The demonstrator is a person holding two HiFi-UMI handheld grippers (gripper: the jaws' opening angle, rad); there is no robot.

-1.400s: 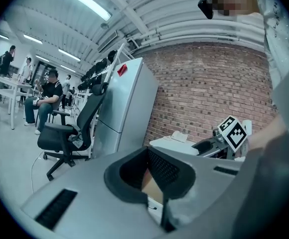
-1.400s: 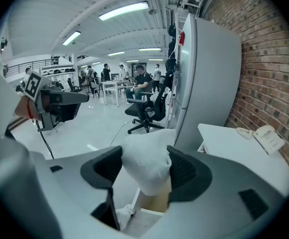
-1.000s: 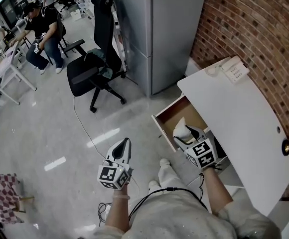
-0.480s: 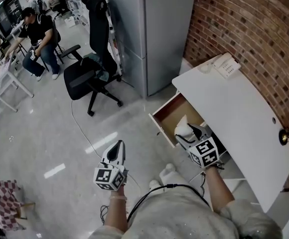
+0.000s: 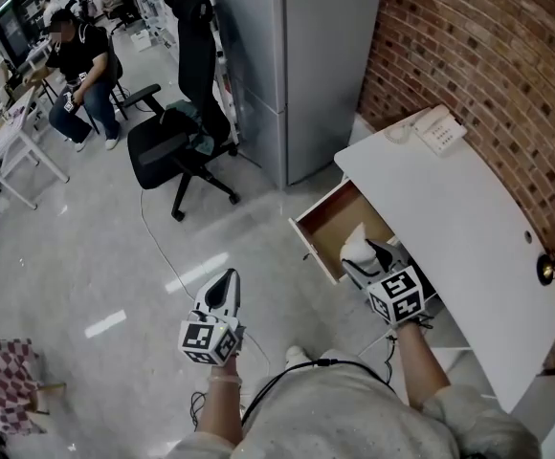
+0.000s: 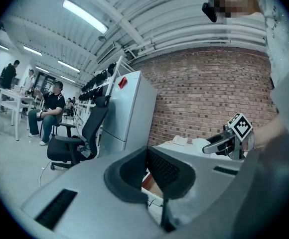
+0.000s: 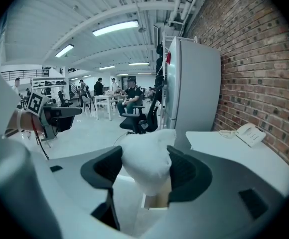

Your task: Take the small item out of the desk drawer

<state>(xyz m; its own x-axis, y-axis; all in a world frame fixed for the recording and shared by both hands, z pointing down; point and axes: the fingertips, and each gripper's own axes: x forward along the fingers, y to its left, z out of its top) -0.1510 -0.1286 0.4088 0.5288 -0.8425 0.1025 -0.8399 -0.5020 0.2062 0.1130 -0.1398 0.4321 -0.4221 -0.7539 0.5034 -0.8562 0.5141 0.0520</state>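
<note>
The desk drawer [image 5: 327,220] stands pulled out from under the white desk [image 5: 450,218], showing its brown bottom. My right gripper [image 5: 358,251] hangs over the drawer's near end, shut on a small soft white item [image 5: 355,242]. In the right gripper view that white item [image 7: 147,161] fills the gap between the two black pads, and the right gripper [image 7: 145,169] points toward the open drawer below. My left gripper [image 5: 224,291] is shut and empty, held over the floor left of the drawer. In the left gripper view its pads [image 6: 162,169] meet in a closed V.
A grey cabinet [image 5: 297,65] stands beyond the drawer against the brick wall [image 5: 488,55]. A black office chair [image 5: 177,142] is on the floor to the left. A telephone [image 5: 440,132] lies at the desk's far end. A cable [image 5: 158,237] runs across the floor. People sit far left.
The left gripper has sunk a little toward me. The right gripper still holds the white item over the drawer, hardly moved.
</note>
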